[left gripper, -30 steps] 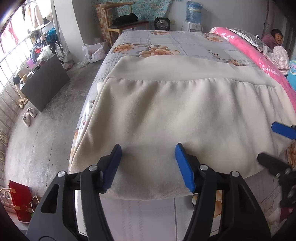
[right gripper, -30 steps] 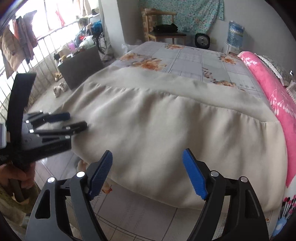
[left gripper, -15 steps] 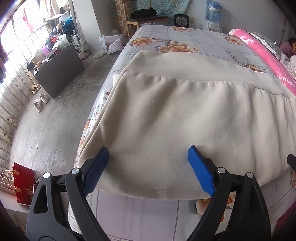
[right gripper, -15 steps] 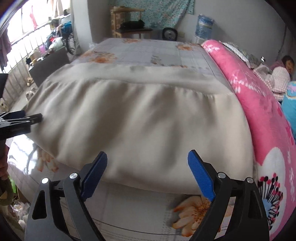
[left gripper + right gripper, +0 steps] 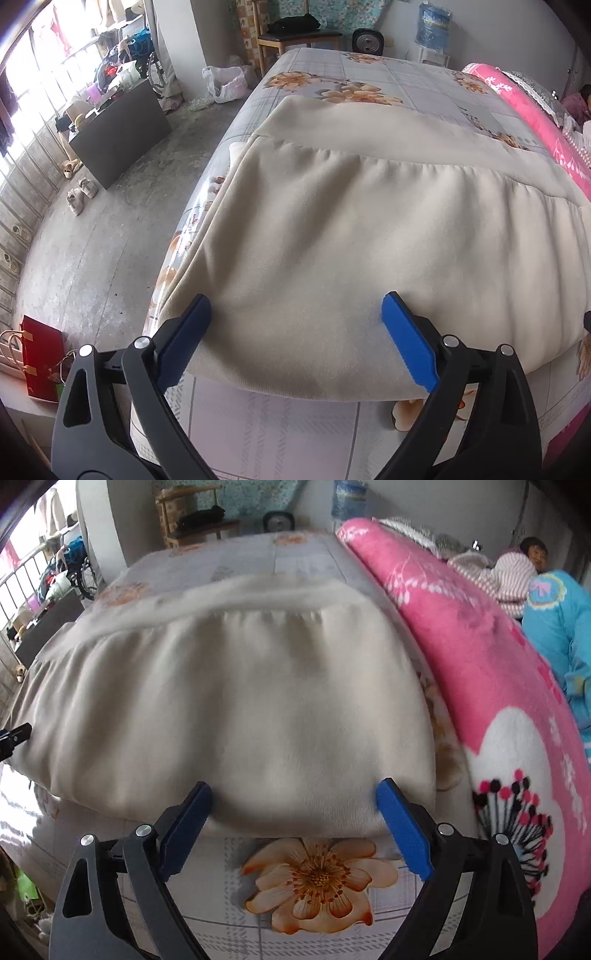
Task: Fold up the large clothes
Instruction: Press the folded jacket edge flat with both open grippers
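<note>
R hand-held gripper (image 5: pixel 293 823) now nearer pink blanket (image 5: pixel 480 686)

A: Any writing you can read in either wrist view?

B: None. The large blue water bottle (image 5: pixel 431 19) at the top right of the left wrist view has a pale band on it, but it is too small and blurred to read.

A: And the pink fleece blanket (image 5: pixel 480 686) along the right side of the right wrist view?

B: Only white sprigs and a white patch with red and black dots. No letters that I can make out.

A: The red paper bag (image 5: pixel 40 360) at the lower left of the left wrist view?

B: A plain red face, with no legible print.
</note>
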The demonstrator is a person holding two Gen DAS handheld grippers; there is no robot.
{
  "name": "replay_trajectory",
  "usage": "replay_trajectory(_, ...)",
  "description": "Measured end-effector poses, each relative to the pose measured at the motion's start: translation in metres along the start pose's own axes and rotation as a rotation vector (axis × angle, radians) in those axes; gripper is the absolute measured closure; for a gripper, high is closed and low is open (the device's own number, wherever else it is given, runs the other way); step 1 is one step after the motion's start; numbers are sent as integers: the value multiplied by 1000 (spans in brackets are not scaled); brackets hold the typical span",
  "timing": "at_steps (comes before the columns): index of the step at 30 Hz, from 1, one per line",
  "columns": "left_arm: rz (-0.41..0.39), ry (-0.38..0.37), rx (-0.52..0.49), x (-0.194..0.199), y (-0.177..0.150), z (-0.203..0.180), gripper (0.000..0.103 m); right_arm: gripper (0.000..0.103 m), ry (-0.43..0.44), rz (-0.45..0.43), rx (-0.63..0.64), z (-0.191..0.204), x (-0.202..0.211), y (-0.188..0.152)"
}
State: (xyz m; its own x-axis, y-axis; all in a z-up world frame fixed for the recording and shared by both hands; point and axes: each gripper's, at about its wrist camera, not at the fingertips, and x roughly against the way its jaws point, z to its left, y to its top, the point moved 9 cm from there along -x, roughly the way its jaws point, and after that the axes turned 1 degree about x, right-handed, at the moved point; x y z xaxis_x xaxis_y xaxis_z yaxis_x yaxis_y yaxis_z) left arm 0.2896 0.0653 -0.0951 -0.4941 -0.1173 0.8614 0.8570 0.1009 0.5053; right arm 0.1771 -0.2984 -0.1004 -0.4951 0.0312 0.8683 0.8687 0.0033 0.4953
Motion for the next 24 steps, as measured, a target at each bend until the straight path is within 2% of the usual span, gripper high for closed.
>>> replay_trajectory(3, -1, -3, -1, -1, 1, 1, 11, 12, -28, 17, 22, 3, -1, 3)
replay_trajectory(7, -4, -8, 8, -2, 1, 2, 8, 6, -9, 27, -7, 3, -4, 1)
replay_trajectory(24, -12, -10, 7, -2, 1, 2, 8, 6, 4, 38, -46, 3, -6, 0)
